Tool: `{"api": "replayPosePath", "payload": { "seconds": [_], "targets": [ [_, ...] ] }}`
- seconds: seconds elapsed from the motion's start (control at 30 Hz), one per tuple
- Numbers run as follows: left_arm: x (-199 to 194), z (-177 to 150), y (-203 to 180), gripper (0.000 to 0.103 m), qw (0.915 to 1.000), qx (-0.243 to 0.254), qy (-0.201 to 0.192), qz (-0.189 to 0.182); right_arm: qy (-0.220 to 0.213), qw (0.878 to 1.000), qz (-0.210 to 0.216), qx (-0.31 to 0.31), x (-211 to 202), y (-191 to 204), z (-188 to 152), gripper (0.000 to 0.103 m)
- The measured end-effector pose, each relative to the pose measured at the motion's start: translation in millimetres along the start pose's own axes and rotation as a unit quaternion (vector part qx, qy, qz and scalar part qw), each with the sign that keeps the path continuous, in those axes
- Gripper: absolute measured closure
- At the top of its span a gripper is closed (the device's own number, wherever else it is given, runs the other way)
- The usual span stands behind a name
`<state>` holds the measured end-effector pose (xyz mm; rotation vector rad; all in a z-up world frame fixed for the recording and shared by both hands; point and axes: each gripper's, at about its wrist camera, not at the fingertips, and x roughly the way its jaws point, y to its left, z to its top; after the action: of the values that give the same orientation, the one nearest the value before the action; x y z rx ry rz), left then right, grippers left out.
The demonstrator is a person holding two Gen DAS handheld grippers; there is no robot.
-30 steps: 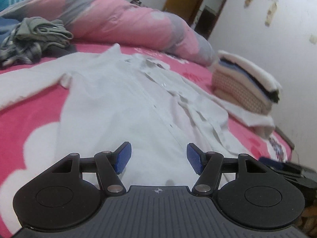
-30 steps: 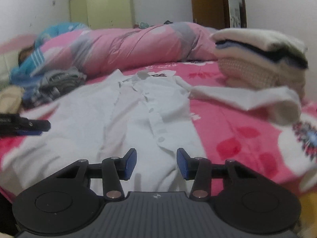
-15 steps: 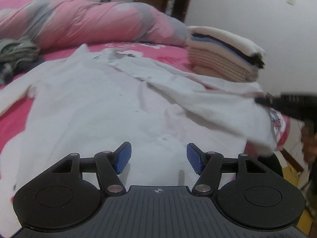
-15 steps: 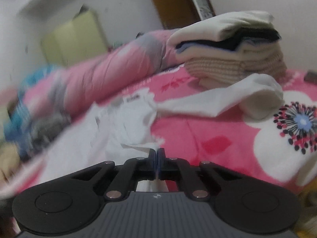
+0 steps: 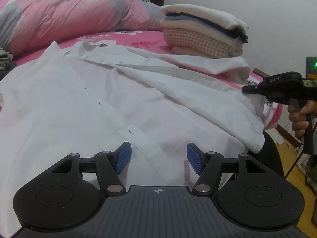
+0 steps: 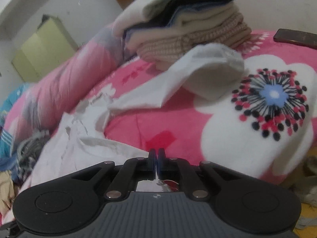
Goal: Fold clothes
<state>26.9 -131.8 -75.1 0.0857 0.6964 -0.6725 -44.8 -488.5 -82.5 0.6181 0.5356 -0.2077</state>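
**A:** Item one, garment. How many did you have spread out?

**B:** One white shirt (image 5: 83, 99), laid flat over the centre and left of the left wrist view, button placket running diagonally toward the lower middle. Its right front panel was lifted and folded over toward the centre. One sleeve (image 6: 198, 73) lay across the pink blanket (image 6: 178, 123) in the upper middle of the right wrist view.

**A:** Item two, tools. Count and condition?

**B:** Two. Your left gripper (image 5: 158, 157) sat at the bottom centre of its frame, blue pads spread wide, nothing between them, poised over the shirt's lower placket. Your right gripper (image 6: 156, 161) had its pads pressed together, pinching a thin edge of the shirt; in the left wrist view it appeared at the right edge (image 5: 277, 91), with white cloth bunched at its tip.

**A:** Item three, surroundings?

**B:** One stack of folded clothes (image 5: 204, 33), upper right of the left wrist view; layers too close to count surely. One rolled pink-and-grey quilt (image 5: 69, 17) across the upper left. One heap of unfolded clothing (image 6: 25, 154) at the left edge of the right wrist view. One dark flat object (image 6: 295, 38) at the upper right there, kind unclear.
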Motion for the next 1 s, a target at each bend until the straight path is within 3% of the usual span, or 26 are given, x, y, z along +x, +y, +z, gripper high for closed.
{"api": "replayPosePath", "payload": {
  "seconds": [0.27, 0.3, 0.33, 0.37, 0.4, 0.5, 0.57, 0.63, 0.7, 0.77, 0.83, 0.93, 1.0],
  "targets": [
    [11.3, 4.5, 3.9, 0.041, 0.9999, -0.015, 0.003, 0.002, -0.023, 0.999, 0.039, 0.027, -13.3, -11.1, 23.8, 0.101],
    [11.7, 4.2, 4.6, 0.041, 0.9998, -0.017, 0.003, 0.001, -0.013, 0.999, 0.041, 0.029, -13.8, -12.8, 23.4, 0.092],
    [11.6, 3.5, 5.1, 0.041, 0.9998, -0.019, 0.003, 0.001, -0.006, 0.998, 0.041, 0.036, -14.4, -14.9, 20.7, 0.069],
    [11.4, 3.2, 5.6, 0.041, 0.9998, -0.02, 0.002, 0.001, -0.004, 0.998, 0.041, 0.04, -16.3, -17.0, 15.4, 0.057],
    [11.1, 3.0, 6.1, 0.041, 0.9998, -0.021, 0.002, 0.001, -0.003, 0.998, 0.041, 0.042, -18.3, -19.1, 9.7, 0.053],
    [8.7, 2.6, 8.3, 0.041, 0.9996, -0.028, 0.0, -0.001, 0.009, 0.998, 0.033, 0.045, -17.6, -22.5, -6.8, 0.053],
    [6.2, 1.8, 9.8, 0.041, 0.9996, -0.029, -0.001, -0.001, 0.022, 0.999, 0.025, 0.037, -11.9, -21.4, -17.0, 0.063],
    [2.9, -0.9, 11.7, 0.041, 0.9995, -0.031, -0.004, 0.005, 0.017, 1.0, 0.004, 0.013, -9.5, -13.9, -20.6, 0.095],
    [-1.2, -4.9, 15.9, 0.041, 0.999, -0.042, -0.007, 0.008, 0.0, 1.0, 0.002, 0.006, -13.7, -4.7, -18.0, 0.101],
    [-5.7, -9.4, 21.9, 0.041, 0.9982, -0.059, -0.009, 0.005, -0.032, 0.999, 0.036, 0.01, -27.6, 10.3, -9.3, 0.101],
    [-12.6, -14.5, 30.9, 0.041, 0.9961, -0.087, -0.017, -0.003, -0.04, 0.993, 0.103, -0.032, -39.5, 42.5, -9.7, 0.101],
    [-25.9, -21.4, 46.8, 0.041, 0.9904, -0.133, -0.033, -0.02, -0.05, 0.972, 0.207, -0.099, -57.0, 92.8, -11.4, 0.101],
    [-36.7, -26.5, 60.2, 0.041, 0.9839, -0.171, -0.044, -0.03, 0.002, 0.952, 0.244, -0.184, -53.4, 130.3, -36.6, 0.101]
  ]
}}
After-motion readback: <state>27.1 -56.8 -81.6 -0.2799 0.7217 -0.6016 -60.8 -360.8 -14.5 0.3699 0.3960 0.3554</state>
